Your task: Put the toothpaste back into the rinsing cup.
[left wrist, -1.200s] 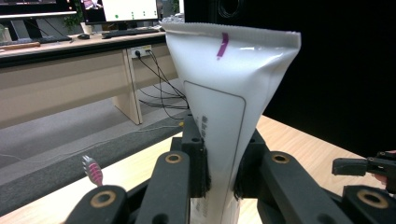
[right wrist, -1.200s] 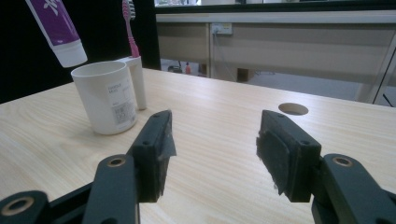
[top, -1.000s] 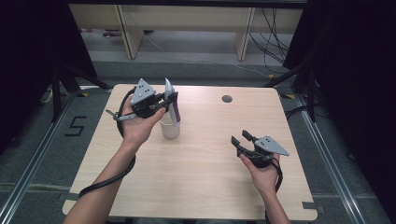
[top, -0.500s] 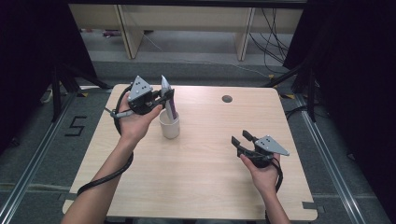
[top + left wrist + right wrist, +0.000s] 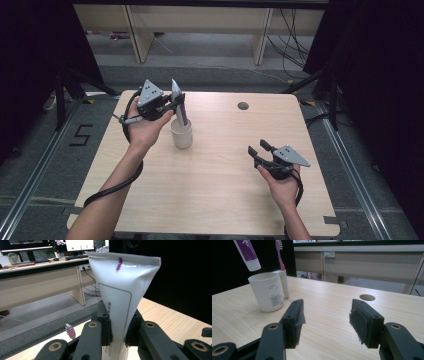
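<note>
Seemingly mid-placement, the left gripper (image 5: 176, 102) clamped a toothpaste tube (image 5: 179, 106) cap-down above the white cup (image 5: 181, 134), needing a straight lowering, while the right gripper (image 5: 258, 151) rested wide open.

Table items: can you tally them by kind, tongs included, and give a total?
Tubes: 1, purple and white, held above the cup by the left tongs
Cups: 1, white
Toothbrushes: 1, pink, in the cup's side holder
Tongs: 2, left and right
Total: 5
</note>
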Available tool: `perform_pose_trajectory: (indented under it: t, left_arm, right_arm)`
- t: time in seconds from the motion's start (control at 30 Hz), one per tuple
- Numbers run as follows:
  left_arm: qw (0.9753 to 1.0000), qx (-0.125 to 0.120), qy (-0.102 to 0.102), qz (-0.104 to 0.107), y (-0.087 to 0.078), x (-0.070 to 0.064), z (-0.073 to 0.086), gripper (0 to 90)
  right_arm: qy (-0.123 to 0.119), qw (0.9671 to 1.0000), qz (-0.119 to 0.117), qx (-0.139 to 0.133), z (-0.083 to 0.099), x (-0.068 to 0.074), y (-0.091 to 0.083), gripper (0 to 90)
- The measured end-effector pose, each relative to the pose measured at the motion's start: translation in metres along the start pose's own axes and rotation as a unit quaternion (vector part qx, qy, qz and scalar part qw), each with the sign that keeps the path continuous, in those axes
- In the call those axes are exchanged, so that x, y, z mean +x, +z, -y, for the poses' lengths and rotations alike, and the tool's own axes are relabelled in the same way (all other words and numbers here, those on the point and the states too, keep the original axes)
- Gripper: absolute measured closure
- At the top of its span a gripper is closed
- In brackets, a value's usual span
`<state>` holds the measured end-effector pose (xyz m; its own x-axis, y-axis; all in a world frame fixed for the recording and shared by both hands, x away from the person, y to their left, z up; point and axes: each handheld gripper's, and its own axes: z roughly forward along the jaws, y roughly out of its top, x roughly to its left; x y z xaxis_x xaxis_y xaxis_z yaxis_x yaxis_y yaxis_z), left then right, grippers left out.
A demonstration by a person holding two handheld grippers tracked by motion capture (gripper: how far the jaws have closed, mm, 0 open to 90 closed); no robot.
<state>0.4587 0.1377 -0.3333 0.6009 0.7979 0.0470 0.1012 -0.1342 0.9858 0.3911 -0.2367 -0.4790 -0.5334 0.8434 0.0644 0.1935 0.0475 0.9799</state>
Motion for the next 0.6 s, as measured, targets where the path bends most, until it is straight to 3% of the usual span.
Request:
perform_pose_trajectory:
  t: [0.1, 0.23, 0.4, 0.43, 0.47, 0.5, 0.53, 0.57, 0.6]
  left_arm:
    - [1.0, 0.001, 0.001, -0.003, 0.0015, 0.0011, 0.0009, 77.6]
    - [1.0, 0.0, 0.004, -0.005, 0.0041, 0.0023, 0.0028, 77.6]
    - [0.9999, 0.003, 0.006, -0.008, 0.0065, 0.0039, 0.0054, 77.6]
    - [0.9999, 0.011, -0.005, -0.01, 0.006, 0.0024, 0.0066, 77.6]
    - [0.9999, 0.006, 0.006, -0.008, 0.0073, 0.0041, 0.0066, 77.6]
    - [0.9999, 0.011, -0.004, -0.01, 0.0069, 0.0028, 0.0078, 77.6]
    - [0.9999, 0.007, 0.005, -0.009, 0.0083, 0.0046, 0.0081, 77.6]
    - [0.9999, 0.012, -0.004, -0.011, 0.0078, 0.0037, 0.0092, 77.6]
    - [0.9999, 0.007, 0.006, -0.01, 0.0092, 0.0057, 0.0096, 77.6]
  right_arm:
    - [-0.006, 1.0, 0.002, 0.0, -0.0004, -0.0002, -0.0001, 44.8]
    - [0.008, 1.0, 0.002, 0.003, -0.0001, 0.0016, -0.0004, 44.8]
    - [-0.001, 1.0, -0.002, 0.005, -0.0004, -0.0004, -0.0007, 44.8]
    - [0.0, 1.0, -0.002, 0.005, -0.0004, -0.0003, -0.0006, 44.8]
    - [0.001, 1.0, -0.003, 0.005, -0.0004, -0.0003, -0.0006, 44.8]
    - [0.0, 1.0, -0.003, 0.005, -0.0004, -0.0002, -0.0006, 44.8]
    - [0.0, 1.0, -0.003, 0.005, -0.0004, -0.0001, -0.0005, 44.8]
    - [0.0, 1.0, -0.003, 0.005, -0.0003, -0.0002, -0.0005, 44.8]
    - [0.003, 1.0, -0.003, 0.005, -0.0004, 0.0002, -0.0005, 44.8]
